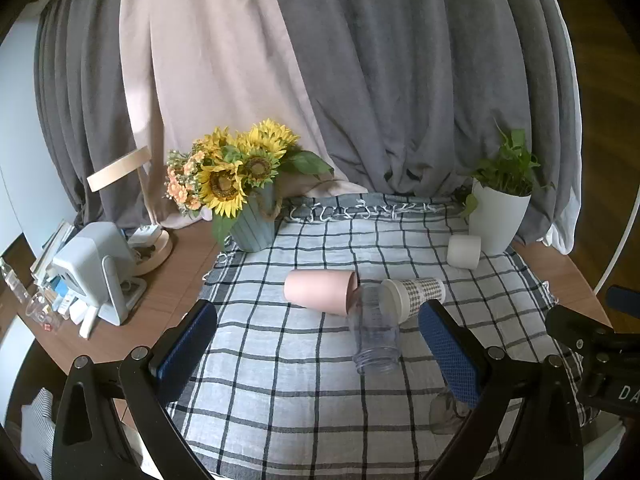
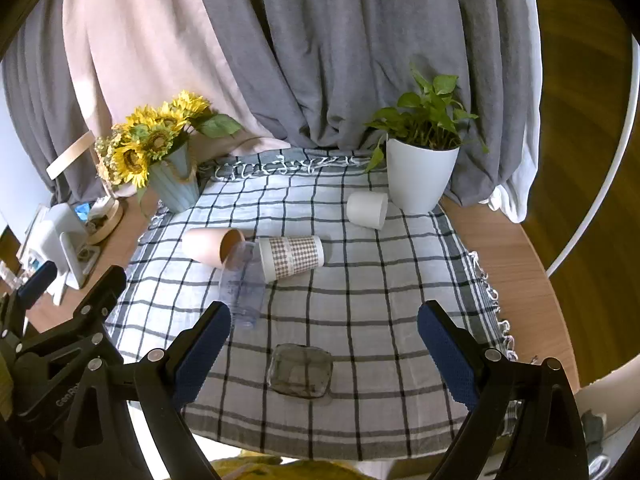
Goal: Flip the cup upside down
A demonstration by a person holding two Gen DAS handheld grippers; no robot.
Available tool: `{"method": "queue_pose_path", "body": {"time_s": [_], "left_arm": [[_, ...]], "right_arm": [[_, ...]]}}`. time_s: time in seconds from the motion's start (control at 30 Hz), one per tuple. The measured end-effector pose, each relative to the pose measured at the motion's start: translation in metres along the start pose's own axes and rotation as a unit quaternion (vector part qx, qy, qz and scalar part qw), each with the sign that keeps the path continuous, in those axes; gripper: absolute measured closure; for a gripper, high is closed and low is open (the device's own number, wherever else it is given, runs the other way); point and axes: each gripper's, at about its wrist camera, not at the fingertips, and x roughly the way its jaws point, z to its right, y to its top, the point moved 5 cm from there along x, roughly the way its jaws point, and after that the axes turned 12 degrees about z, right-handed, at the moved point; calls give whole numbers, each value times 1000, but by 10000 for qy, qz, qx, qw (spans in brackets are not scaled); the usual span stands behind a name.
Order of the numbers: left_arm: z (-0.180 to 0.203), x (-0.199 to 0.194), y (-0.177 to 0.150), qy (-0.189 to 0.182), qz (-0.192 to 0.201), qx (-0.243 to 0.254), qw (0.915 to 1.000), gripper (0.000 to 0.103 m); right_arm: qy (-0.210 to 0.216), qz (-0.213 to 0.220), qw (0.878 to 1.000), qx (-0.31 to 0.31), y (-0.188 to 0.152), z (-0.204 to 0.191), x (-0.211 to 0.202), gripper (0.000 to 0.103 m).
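Several cups lie on the checked cloth (image 1: 304, 376) (image 2: 360, 292). A pink cup (image 1: 320, 291) (image 2: 212, 247), a clear plastic cup (image 1: 374, 330) (image 2: 242, 284) and a checked paper cup (image 1: 412, 298) (image 2: 290, 257) lie on their sides, touching. A white cup (image 1: 464, 252) (image 2: 367, 210) lies by the white planter. A squat clear glass (image 2: 301, 374) (image 1: 444, 410) stands near the front edge. My left gripper (image 1: 316, 350) is open and empty, short of the clear cup. My right gripper (image 2: 324, 354) is open and empty around the squat glass, above it.
A sunflower vase (image 1: 254, 222) (image 2: 176, 184) stands at the cloth's back left and a white planter (image 1: 498, 216) (image 2: 420, 178) at the back right. A lamp base, a white device (image 1: 94, 268) and small items crowd the wooden table's left side. Curtains hang behind.
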Motion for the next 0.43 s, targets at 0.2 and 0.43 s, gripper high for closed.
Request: {"method": "queue_pose_path", "body": {"time_s": [0.2,0.43], "left_arm": [[0,0,0,8,-4,1,10000,0],[-2,0,0,24,6,-20,10000,0]], "right_arm": [[1,-11,10000,6,0,0,1,8],[-1,-16,10000,4,0,0,1,8]]}}
